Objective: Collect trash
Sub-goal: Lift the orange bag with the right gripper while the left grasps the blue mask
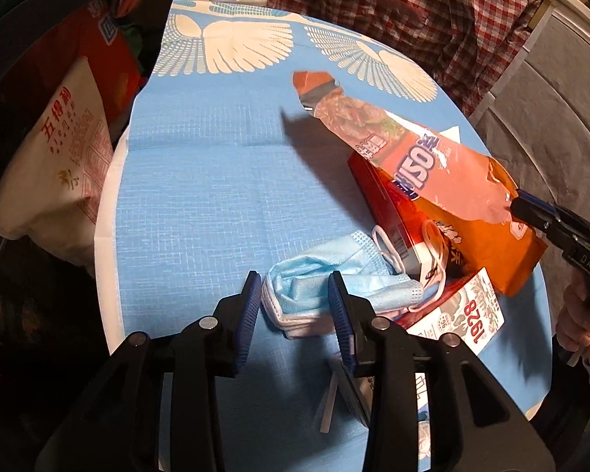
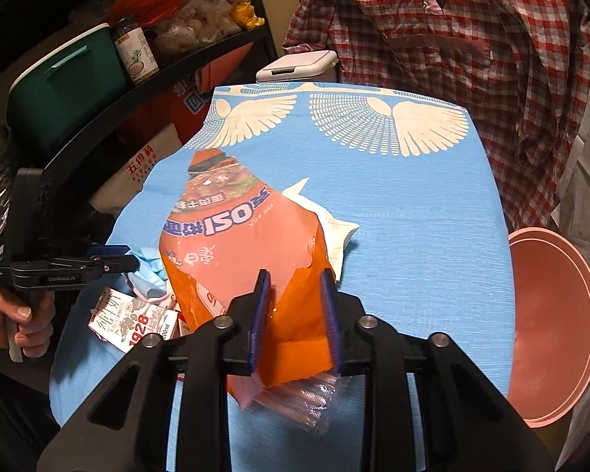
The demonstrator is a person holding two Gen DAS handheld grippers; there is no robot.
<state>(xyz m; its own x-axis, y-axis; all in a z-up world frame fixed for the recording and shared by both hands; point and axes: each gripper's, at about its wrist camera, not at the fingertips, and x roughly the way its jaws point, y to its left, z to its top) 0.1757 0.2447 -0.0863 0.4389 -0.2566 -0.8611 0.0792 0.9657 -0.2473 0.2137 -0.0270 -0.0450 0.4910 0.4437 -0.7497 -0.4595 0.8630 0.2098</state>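
On the blue cloth [image 1: 200, 204], at left, lay a crumpled mask [image 1: 314, 295], sitting between the parted fingers of the left gripper [image 1: 295, 306], pads beside it but not visibly pressing. Just right of it, a red box [image 1: 389, 212] and a milk carton [image 1: 468, 314]. Farther right, clamped an orange wrapper [image 2: 247, 244] by its near end in the right gripper [image 2: 295, 314], tilted over the box.

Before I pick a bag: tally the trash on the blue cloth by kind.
Orange snack bag: 1
Blue face mask: 1
White milk carton: 1
Red cardboard box: 1
White crumpled paper: 1
Clear plastic piece: 1
White strip: 1
Total: 7
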